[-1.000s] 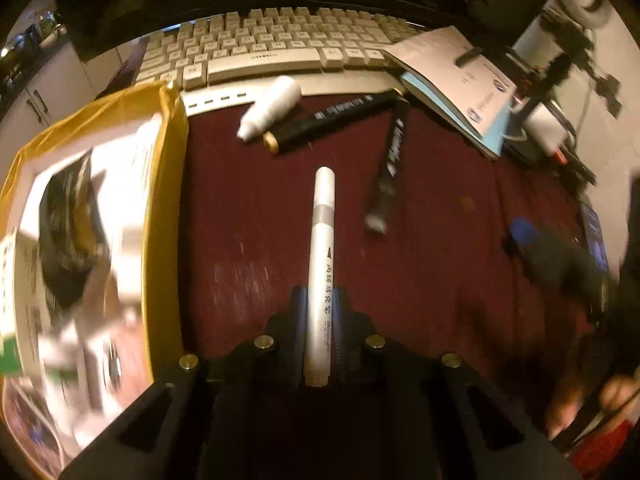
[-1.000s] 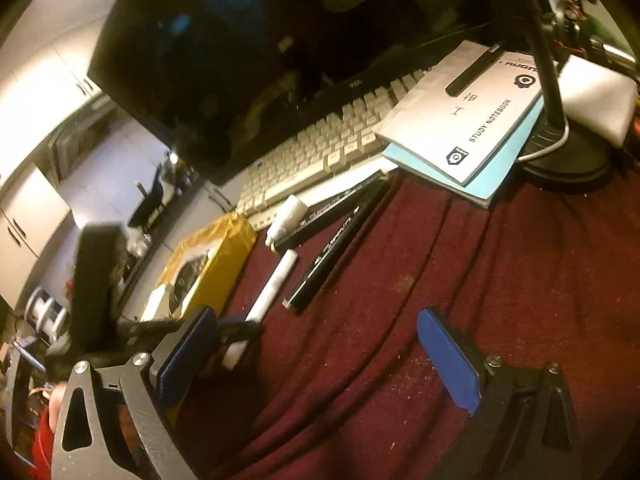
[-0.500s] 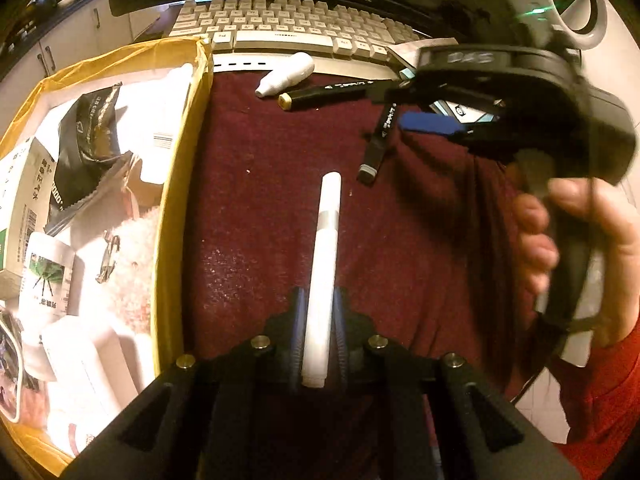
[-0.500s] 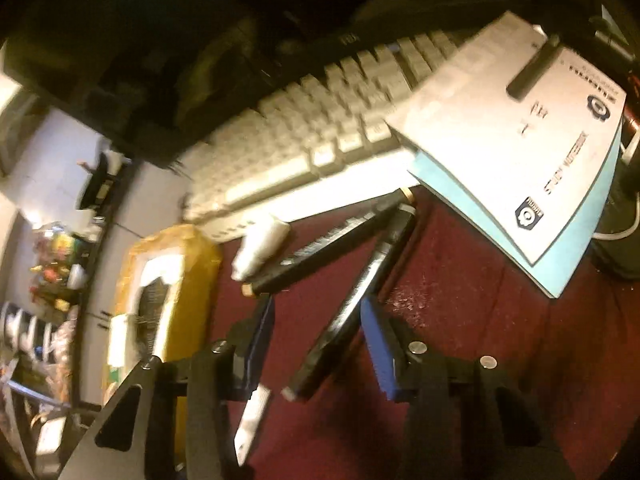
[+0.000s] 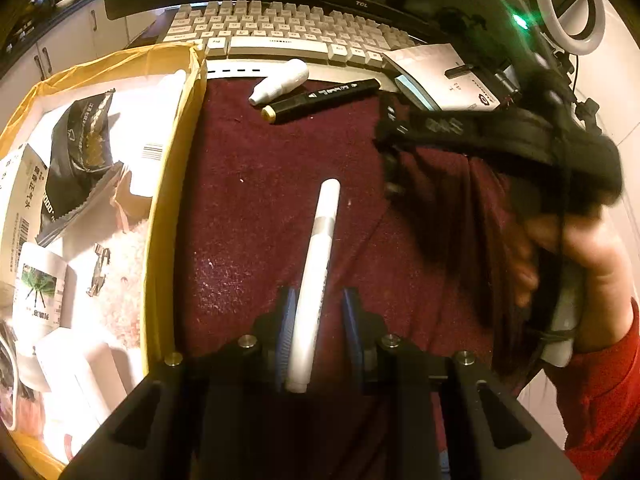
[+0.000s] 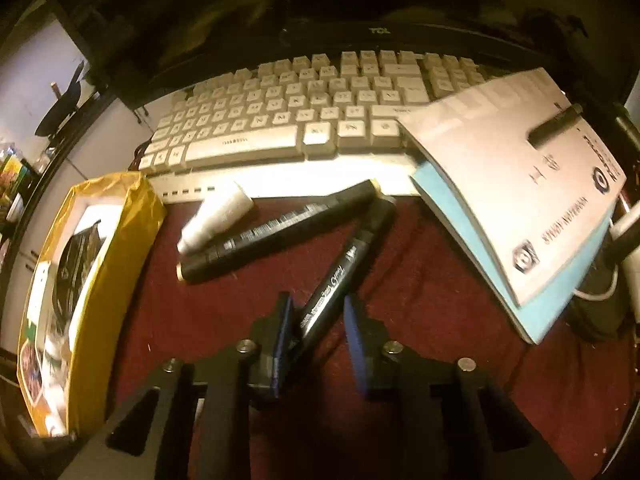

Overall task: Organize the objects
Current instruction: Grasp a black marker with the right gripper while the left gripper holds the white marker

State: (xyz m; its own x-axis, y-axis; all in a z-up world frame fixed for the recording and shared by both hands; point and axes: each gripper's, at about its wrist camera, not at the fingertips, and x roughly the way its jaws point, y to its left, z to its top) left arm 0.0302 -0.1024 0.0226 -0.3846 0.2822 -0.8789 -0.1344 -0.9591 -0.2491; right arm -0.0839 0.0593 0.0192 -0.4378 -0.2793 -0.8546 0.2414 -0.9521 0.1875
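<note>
Both views look forward along a gripper's two fingers, low and close over a dark red cloth-covered desk [image 5: 248, 184], tilted downward. The left wrist camera faces the white computer keyboard [image 5: 280, 28] at the far edge, with the open yellow cardboard box [image 5: 168, 184] along its left side and the person's right hand [image 5: 592, 264] on the right. The right wrist camera sits nearer the keyboard [image 6: 304, 116], facing the same way (its frame is somewhat blurred). Both views share the keyboard, the box [image 6: 116, 248], the small white plastic bottle [image 5: 280, 80] [image 6: 218, 214] and the grey-covered study notebook [image 5: 436, 72] [image 6: 516, 184].
</note>
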